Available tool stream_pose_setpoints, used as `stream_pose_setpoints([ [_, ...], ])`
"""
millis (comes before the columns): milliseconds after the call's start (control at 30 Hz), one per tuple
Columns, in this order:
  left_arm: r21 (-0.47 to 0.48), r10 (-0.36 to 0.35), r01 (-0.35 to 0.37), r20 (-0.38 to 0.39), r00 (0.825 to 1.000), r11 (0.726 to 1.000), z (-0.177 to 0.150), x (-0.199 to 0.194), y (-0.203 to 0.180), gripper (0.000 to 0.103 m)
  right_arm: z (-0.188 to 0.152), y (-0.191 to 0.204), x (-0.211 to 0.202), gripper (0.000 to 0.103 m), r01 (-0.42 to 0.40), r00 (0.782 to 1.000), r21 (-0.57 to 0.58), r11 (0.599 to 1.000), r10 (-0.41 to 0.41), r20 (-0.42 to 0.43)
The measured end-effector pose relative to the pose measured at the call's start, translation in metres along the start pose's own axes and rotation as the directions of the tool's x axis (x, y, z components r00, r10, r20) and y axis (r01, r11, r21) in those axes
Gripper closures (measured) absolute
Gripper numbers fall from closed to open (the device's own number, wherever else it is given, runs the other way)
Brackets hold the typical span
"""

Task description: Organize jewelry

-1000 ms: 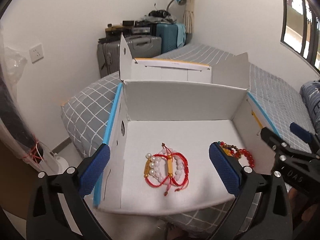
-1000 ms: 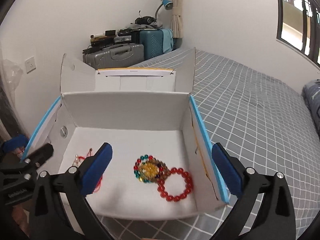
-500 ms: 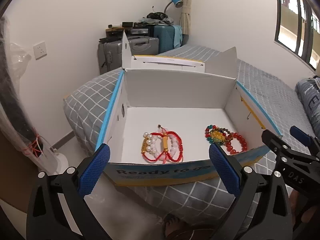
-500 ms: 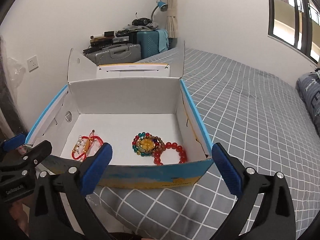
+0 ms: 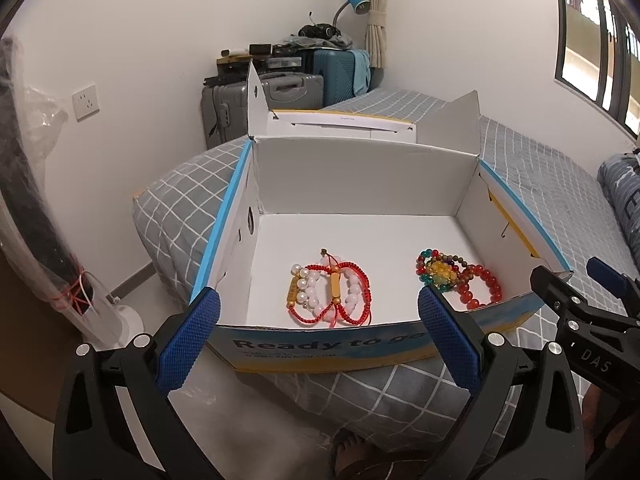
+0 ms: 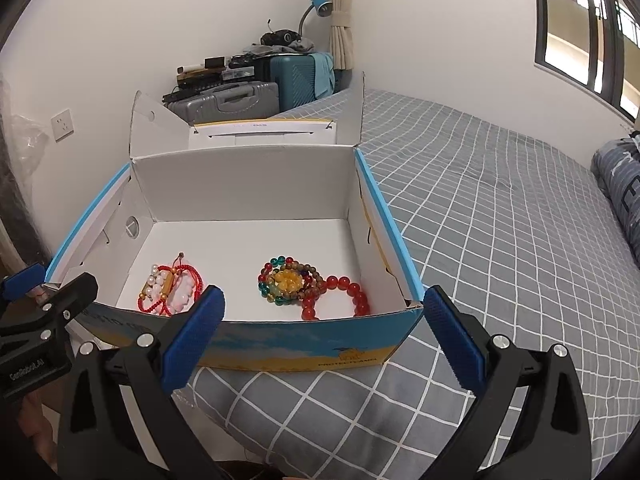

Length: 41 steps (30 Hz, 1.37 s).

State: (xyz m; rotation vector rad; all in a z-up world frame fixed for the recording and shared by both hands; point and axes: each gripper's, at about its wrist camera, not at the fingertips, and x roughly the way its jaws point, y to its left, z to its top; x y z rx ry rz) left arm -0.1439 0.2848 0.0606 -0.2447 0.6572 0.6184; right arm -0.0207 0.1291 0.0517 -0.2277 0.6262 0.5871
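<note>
Bracelets lie in two heaps on the floor of the open box point(image 5: 360, 172): red cord and pearl ones point(image 5: 330, 294) at left, bead ones point(image 5: 456, 278) at right. The box sits on the bed point(image 6: 500, 220). Left hand-held gripper point(image 5: 318, 344) and right hand-held gripper point(image 6: 324, 340) hang before its near wall, both spread wide and holding nothing.

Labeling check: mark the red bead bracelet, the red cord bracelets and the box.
red bead bracelet point(image 6: 352, 292), right wrist view, on a bead of its far arc.
red cord bracelets point(image 5: 362, 282), left wrist view, on the right cord loop.
box point(image 5: 360, 180), left wrist view, on the back wall.
</note>
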Motion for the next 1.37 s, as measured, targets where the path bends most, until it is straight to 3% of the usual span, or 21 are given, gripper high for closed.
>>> stream_pose_setpoints([
  [167,0.039,0.032,-0.034,0.038,0.999,0.999,0.000,0.000,-0.006,0.006,0.000,0.000,0.000,0.007,0.003,1.000,-0.011,1.000,-0.003,0.000],
  [400,0.042,0.065,-0.066,0.020,0.998,0.997,0.002,0.005,-0.005,0.006,-0.001,-0.002,0.000,0.007,0.006,1.000,-0.012,1.000,-0.006,-0.002],
  [667,0.059,0.015,-0.016,0.004,1.000,0.998,0.002,0.006,-0.009,0.006,-0.002,-0.003,0.002,0.007,0.010,1.000,-0.009,1.000,-0.010,-0.010],
  [1133,0.054,0.008,-0.009,0.023,1.000,0.998,-0.001,0.005,-0.013,0.006,-0.002,-0.002,0.002,0.007,0.003,1.000,-0.005,1.000,-0.003,-0.009],
  [1367,0.034,-0.005,0.005,-0.010,1.000,0.999,-0.003,0.009,-0.012,0.006,-0.002,-0.001,0.002,0.007,-0.012,1.000,0.009,1.000,0.012,-0.009],
])
